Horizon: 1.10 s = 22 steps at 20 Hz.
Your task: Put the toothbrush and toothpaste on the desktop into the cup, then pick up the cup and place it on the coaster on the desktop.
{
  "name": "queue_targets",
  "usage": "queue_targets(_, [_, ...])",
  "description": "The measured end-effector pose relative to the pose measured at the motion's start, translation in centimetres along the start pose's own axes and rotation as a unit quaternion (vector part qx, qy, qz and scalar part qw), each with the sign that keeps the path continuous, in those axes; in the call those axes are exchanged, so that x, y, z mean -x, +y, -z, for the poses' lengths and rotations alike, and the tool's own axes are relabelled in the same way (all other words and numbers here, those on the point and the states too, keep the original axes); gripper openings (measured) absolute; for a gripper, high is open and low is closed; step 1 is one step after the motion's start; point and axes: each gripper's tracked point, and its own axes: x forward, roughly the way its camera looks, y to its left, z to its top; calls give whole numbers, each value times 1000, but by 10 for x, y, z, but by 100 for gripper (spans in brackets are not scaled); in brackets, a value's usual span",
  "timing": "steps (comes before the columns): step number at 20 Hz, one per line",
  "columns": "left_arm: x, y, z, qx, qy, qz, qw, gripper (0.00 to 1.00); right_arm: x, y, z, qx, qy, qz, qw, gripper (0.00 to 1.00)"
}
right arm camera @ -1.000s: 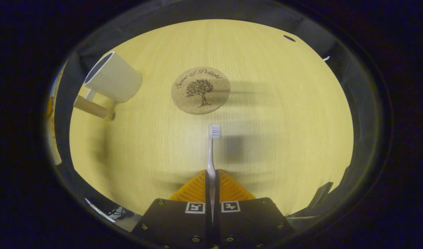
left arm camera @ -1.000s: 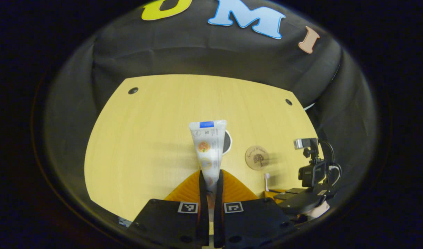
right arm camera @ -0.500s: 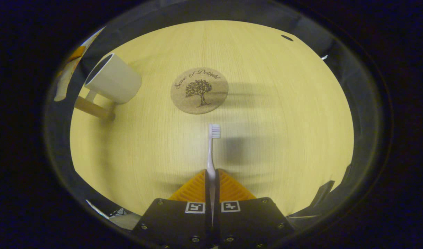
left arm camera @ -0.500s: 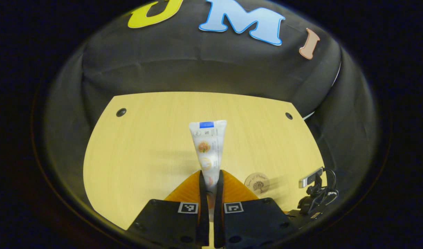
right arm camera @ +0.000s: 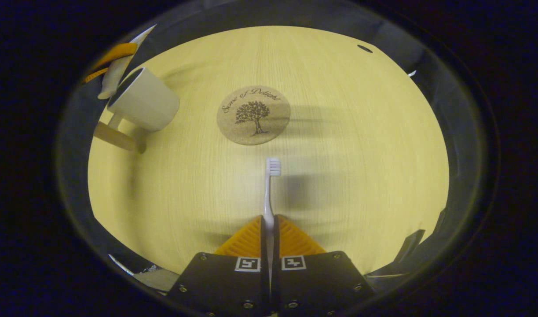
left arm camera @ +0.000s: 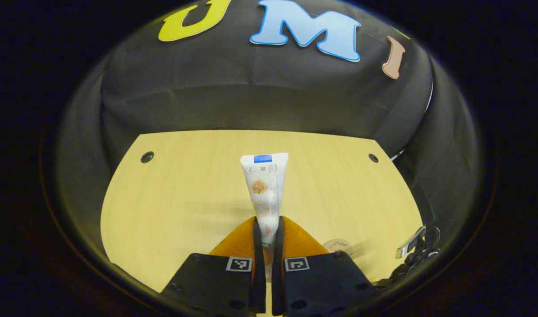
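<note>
Toothpaste (right arm camera: 115, 72) neared cup (right arm camera: 143, 105); toothbrush (right arm camera: 269, 193) gripped.

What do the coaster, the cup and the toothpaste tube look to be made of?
Coaster: likely cork, a matte speckled tan disc with a dark printed tree. Cup: probably glazed ceramic or plastic, smooth off-white walls, with what seems a wooden handle. Toothpaste tube: soft plastic or laminate, glossy white with print, flat crimped end.

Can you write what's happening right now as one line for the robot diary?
left gripper: shut on toothpaste | right gripper: shut on toothbrush | cup: upright on desk, empty | coaster: bare
</note>
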Motion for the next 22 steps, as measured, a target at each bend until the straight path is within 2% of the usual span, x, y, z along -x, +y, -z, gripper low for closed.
queue_targets(6, [-6,6,11,-20,-50,-20,998,13,-1,0,0,-3,3,1,1000,4])
queue_targets(10, [-8,7,23,-21,-54,-18,998,13,-2,0,-1,-5,3,1,1000,4])
queue_targets(14, [-3,0,31,-20,-54,4,998,22,-2,0,-1,-5,3,2,1000,4])
queue_targets(15, [-1,-3,36,-19,-52,11,998,27,-2,0,0,-4,2,2,1000,4])
queue_targets(17, [3,-6,41,-15,-46,20,999,27,-2,0,0,-4,1,2,1000,4])
queue_targets(19, [4,-2,49,-12,-39,13,999,36,-2,0,0,-3,0,3,1000,3])
queue_targets(20, [6,-1,52,-9,-37,12,999,33,-2,0,0,-2,-2,3,1000,3])
queue_targets(22, [15,-3,52,-5,-42,18,999,35,-2,0,0,-2,-7,3,1000,4])
